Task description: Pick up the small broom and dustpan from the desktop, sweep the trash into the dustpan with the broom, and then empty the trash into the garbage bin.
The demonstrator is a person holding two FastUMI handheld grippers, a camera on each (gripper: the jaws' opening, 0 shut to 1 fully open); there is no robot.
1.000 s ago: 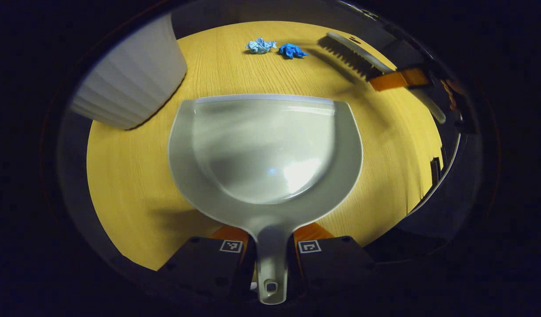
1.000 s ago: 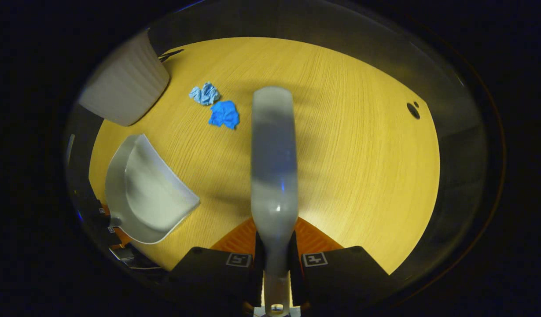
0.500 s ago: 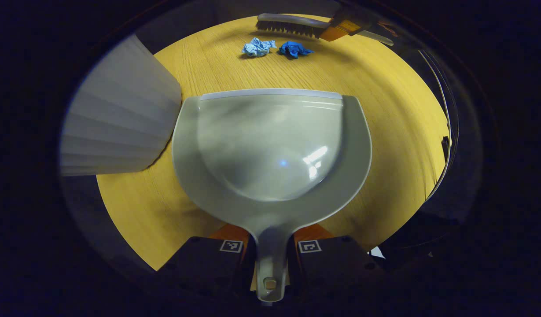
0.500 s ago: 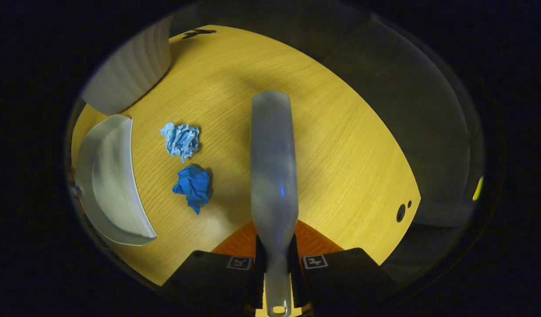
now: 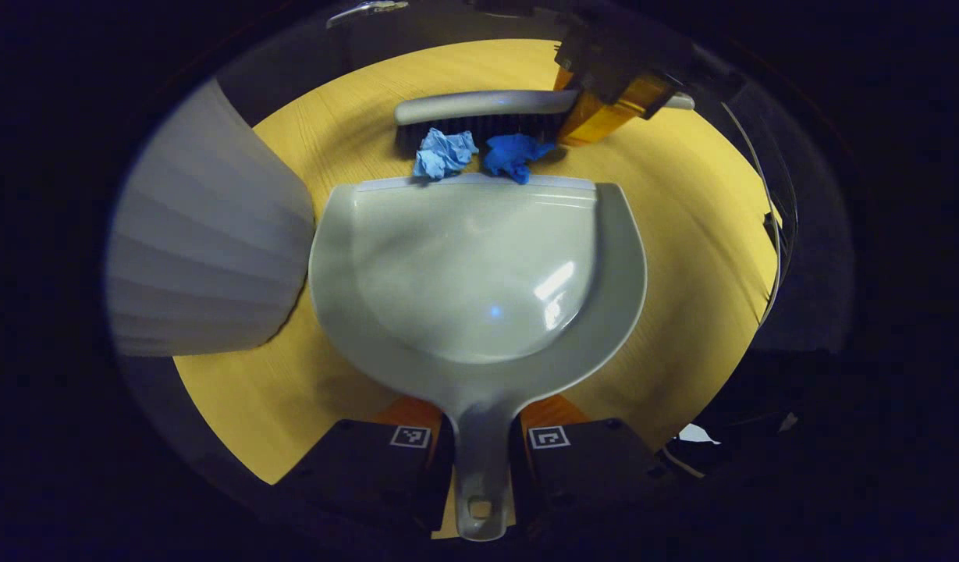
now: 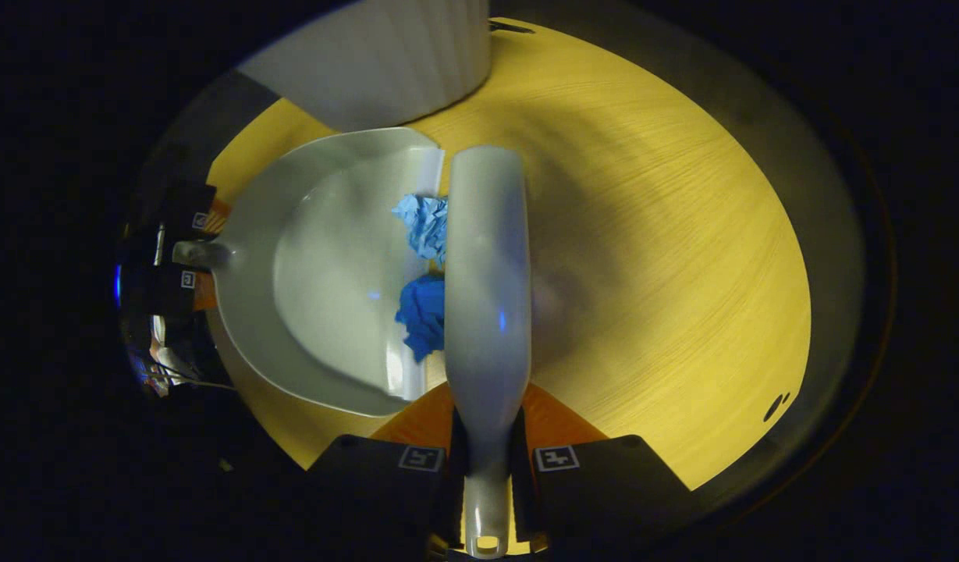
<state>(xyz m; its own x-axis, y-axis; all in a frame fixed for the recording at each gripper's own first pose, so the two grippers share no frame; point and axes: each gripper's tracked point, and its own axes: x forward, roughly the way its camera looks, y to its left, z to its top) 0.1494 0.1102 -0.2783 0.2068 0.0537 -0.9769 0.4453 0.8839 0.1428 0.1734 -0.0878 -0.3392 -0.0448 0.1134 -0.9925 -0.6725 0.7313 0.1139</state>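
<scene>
My left gripper [image 5: 479, 437] is shut on the handle of the grey dustpan [image 5: 479, 273], which lies flat on the wooden desktop [image 5: 697, 234] with its lip facing away. My right gripper [image 6: 487, 457] is shut on the handle of the small grey broom [image 6: 487, 273]. The broom [image 5: 479, 105] lies across the far side of the dustpan's lip, bristles against two crumpled paper scraps. The light blue scrap [image 5: 444, 154] and the dark blue scrap [image 5: 512, 156] sit right at the lip. In the right gripper view both the light blue scrap [image 6: 423, 222] and the dark blue scrap [image 6: 422, 312] overlap the dustpan [image 6: 323, 273] edge.
A white ribbed garbage bin [image 5: 206, 250] stands close to the dustpan's left side; the garbage bin [image 6: 385, 62] rises just beyond the broom's tip in the right gripper view. The desktop stretches open to the right [image 6: 666, 257], where two small dark holes [image 6: 774, 406] mark its surface.
The broom has swept toward the dustpan, pushing both scraps from open desktop to the pan's lip. The dustpan edged slightly forward toward them.
</scene>
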